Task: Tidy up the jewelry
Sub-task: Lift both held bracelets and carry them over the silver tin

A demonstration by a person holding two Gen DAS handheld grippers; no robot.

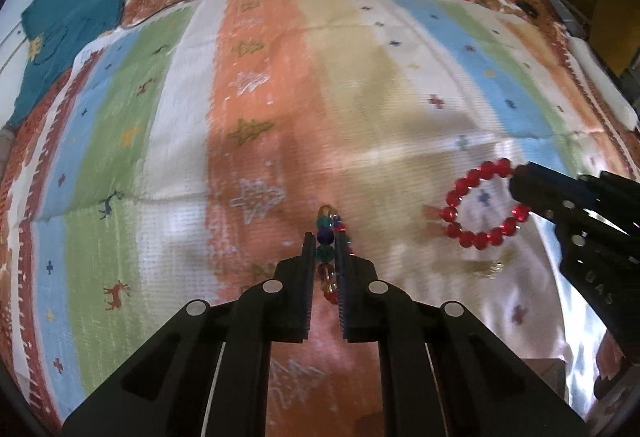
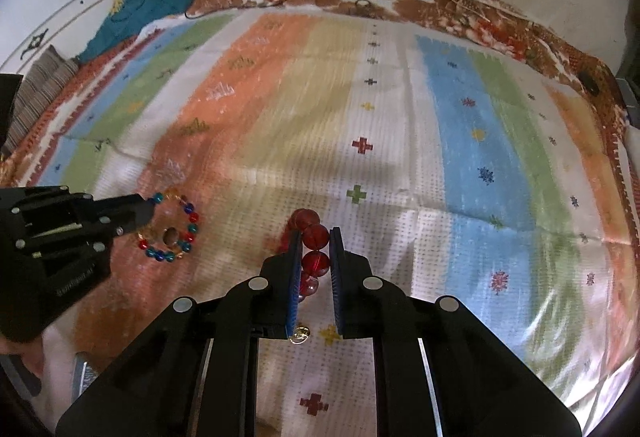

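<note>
The left tongs are pressed together on a multicoloured bead bracelet, its beads stacked edge-on in the narrow gap between the two pads, so the loop hangs in line with the fingers rather than across them. Off to their right, the right tongs pinch a red bead bracelet by one side, and the rest of that ring hangs open beyond the tips, clear of the striped bedspread below. Seen from the right wrist, the same red beads sit one above another between the blue pads, with the multicoloured loop dangling to the left from the other tongs. Gripping each bracelet by a short stretch of beads seems a sensible choice: the loop keeps its round shape and can be lowered flat or dropped over something without tangling. Holding one in each hand, well apart, also keeps the two strands from catching each other. A small gold trinket lies on the bedspread just under the heel of the right tongs, likely still waiting its turn. No box or tray for the jewelry shows in either view.
</note>
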